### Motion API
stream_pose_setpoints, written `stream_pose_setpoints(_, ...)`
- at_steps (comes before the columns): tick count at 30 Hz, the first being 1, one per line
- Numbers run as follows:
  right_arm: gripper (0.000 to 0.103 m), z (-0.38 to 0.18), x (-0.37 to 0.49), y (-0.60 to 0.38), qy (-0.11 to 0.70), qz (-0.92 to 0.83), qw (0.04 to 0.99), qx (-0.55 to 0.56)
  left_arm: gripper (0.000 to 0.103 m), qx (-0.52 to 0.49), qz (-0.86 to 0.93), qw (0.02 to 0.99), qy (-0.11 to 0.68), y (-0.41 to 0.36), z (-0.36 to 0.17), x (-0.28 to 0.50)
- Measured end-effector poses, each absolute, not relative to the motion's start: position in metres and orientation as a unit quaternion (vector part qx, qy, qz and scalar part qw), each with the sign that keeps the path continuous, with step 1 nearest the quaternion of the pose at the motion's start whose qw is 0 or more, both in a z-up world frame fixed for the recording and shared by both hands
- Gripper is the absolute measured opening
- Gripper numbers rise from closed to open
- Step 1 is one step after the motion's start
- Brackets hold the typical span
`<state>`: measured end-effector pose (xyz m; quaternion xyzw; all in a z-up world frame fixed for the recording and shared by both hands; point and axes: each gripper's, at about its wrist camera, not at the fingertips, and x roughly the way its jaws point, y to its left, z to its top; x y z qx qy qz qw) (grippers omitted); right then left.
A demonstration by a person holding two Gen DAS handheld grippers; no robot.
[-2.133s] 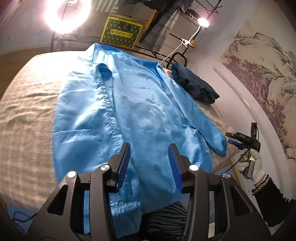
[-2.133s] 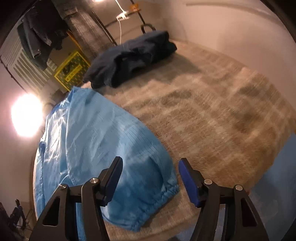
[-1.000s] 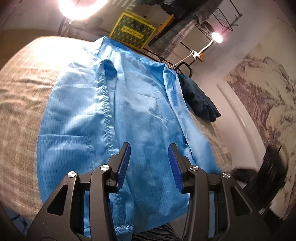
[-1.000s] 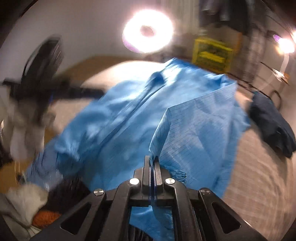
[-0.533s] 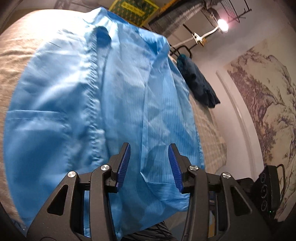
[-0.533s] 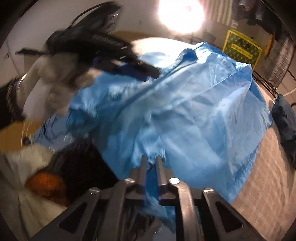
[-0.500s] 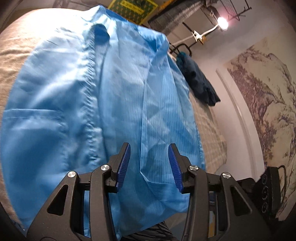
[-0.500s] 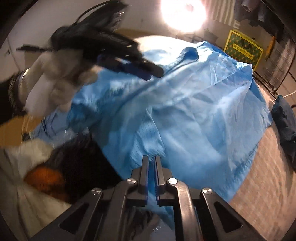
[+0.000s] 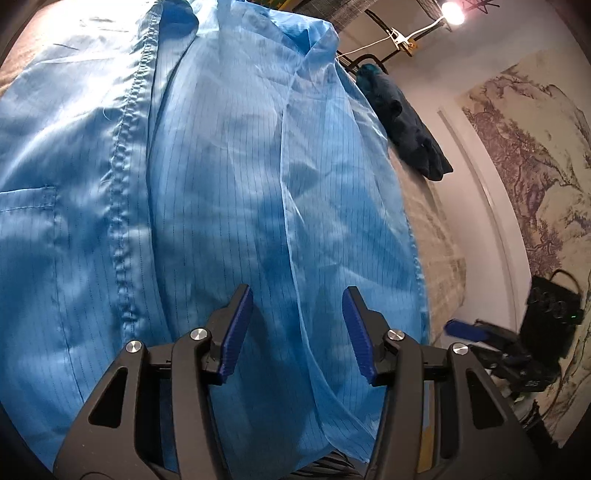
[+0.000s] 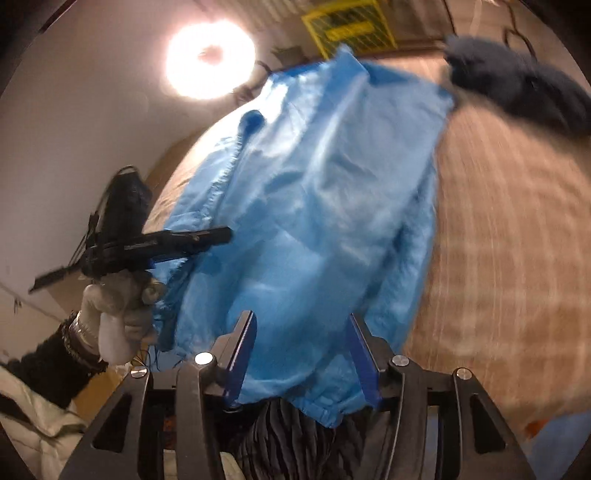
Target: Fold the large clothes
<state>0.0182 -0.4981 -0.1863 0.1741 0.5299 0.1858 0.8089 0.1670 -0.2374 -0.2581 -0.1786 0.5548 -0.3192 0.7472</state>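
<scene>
A large light-blue coat [image 9: 207, 177] lies spread on the bed, its right sleeve folded inward over the front. It also shows in the right wrist view [image 10: 317, 206], blurred. My left gripper [image 9: 295, 332] is open, low over the coat's lower part, with nothing between its jaws. My right gripper [image 10: 303, 354] is open just above the sleeve cuff [image 10: 325, 406] at the near edge, holding nothing. The left gripper also shows in the right wrist view [image 10: 155, 247], held in a white-gloved hand. The right gripper's tip shows in the left wrist view [image 9: 465, 330].
The bed has a beige checked cover [image 10: 509, 258]. A dark navy garment [image 9: 402, 122] lies bunched at the far right of the bed. A ring light [image 10: 210, 59], a yellow box [image 10: 351, 26] and a rack stand behind. A wall with a mural [image 9: 535, 155] is on the right.
My right gripper has opened and let go of the sleeve, which now lies folded over the coat. My left gripper has moved closer and lower over the coat.
</scene>
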Motion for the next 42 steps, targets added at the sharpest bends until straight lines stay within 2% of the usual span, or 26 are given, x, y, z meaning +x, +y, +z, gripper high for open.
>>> stream_pose_setpoints(1, 0.054, -0.193, 0.016, -0.498, 0.537, 0.177, 0.806, 0.178, 0.048, -0.176, -0.321, 0.749, 0.553, -0.238, -0.258, 0.167)
stream_pose_setpoints(3, 0.052, -0.204, 0.017, -0.500, 0.546, 0.166, 0.800, 0.187, 0.023, -0.164, -0.326, 0.746, 0.557, -0.243, -0.260, 0.165)
stream_pose_setpoints(5, 0.049, -0.214, 0.021, -0.501, 0.552, 0.161, 0.792, 0.207, 0.008, -0.151, -0.332, 0.741, 0.564, -0.249, -0.262, 0.164)
stream_pose_setpoints(7, 0.024, -0.222, 0.025, -0.501, 0.554, 0.169, 0.783, 0.226, 0.006, -0.142, -0.340, 0.738, 0.564, -0.253, -0.264, 0.160)
stream_pose_setpoints(8, 0.018, -0.224, 0.027, -0.500, 0.557, 0.168, 0.782, 0.225, 0.003, -0.139, -0.345, 0.738, 0.563, -0.255, -0.263, 0.157)
stream_pose_setpoints(9, 0.006, -0.224, 0.028, -0.498, 0.558, 0.166, 0.783, 0.218, 0.002, -0.137, -0.349, 0.738, 0.561, -0.256, -0.263, 0.153)
stream_pose_setpoints(10, 0.003, -0.224, 0.030, -0.495, 0.560, 0.167, 0.784, 0.212, 0.001, -0.136, -0.352, 0.737, 0.561, -0.257, -0.263, 0.149)
stream_pose_setpoints(17, 0.000, -0.195, 0.020, -0.512, 0.542, 0.147, 0.809, 0.174, 0.000, -0.097, -0.408, 0.706, 0.571, -0.277, -0.258, 0.100)
stream_pose_setpoints(22, 0.000, -0.202, 0.020, -0.516, 0.554, 0.135, 0.806, 0.160, 0.000, -0.072, -0.422, 0.702, 0.570, -0.278, -0.244, 0.091)
stream_pose_setpoints(23, 0.001, -0.202, 0.021, -0.511, 0.558, 0.142, 0.804, 0.151, 0.001, -0.064, -0.419, 0.702, 0.572, -0.275, -0.241, 0.092)
stream_pose_setpoints(24, 0.006, -0.201, 0.023, -0.509, 0.560, 0.153, 0.801, 0.145, 0.001, -0.061, -0.417, 0.703, 0.573, -0.270, -0.236, 0.095)
stream_pose_setpoints(26, 0.025, -0.190, 0.027, -0.508, 0.555, 0.160, 0.807, 0.127, 0.005, -0.067, -0.410, 0.713, 0.565, -0.255, -0.222, 0.103)
stream_pose_setpoints(27, 0.037, -0.181, 0.029, -0.512, 0.544, 0.165, 0.813, 0.122, 0.014, -0.070, -0.409, 0.717, 0.560, -0.249, -0.216, 0.106)
stream_pose_setpoints(28, 0.038, -0.171, 0.032, -0.517, 0.531, 0.170, 0.821, 0.121, 0.022, -0.073, -0.406, 0.723, 0.555, -0.243, -0.209, 0.112)
stream_pose_setpoints(29, 0.038, -0.161, 0.036, -0.523, 0.520, 0.176, 0.826, 0.124, 0.037, -0.079, -0.401, 0.732, 0.545, -0.236, -0.197, 0.123)
stream_pose_setpoints(30, 0.038, -0.153, 0.040, -0.528, 0.512, 0.178, 0.831, 0.125, 0.045, -0.083, -0.399, 0.738, 0.538, -0.233, -0.190, 0.133)
stream_pose_setpoints(35, 0.041, -0.125, 0.078, -0.559, 0.475, 0.141, 0.861, 0.115, 0.046, -0.101, -0.382, 0.764, 0.511, -0.233, -0.153, 0.214)
stream_pose_setpoints(37, 0.052, -0.123, 0.095, -0.573, 0.461, 0.121, 0.872, 0.115, 0.048, -0.107, -0.376, 0.769, 0.506, -0.239, -0.144, 0.246)
stream_pose_setpoints(42, 0.064, -0.128, 0.151, -0.598, 0.446, 0.096, 0.883, 0.112, 0.051, -0.123, -0.357, 0.780, 0.499, -0.268, -0.130, 0.333)
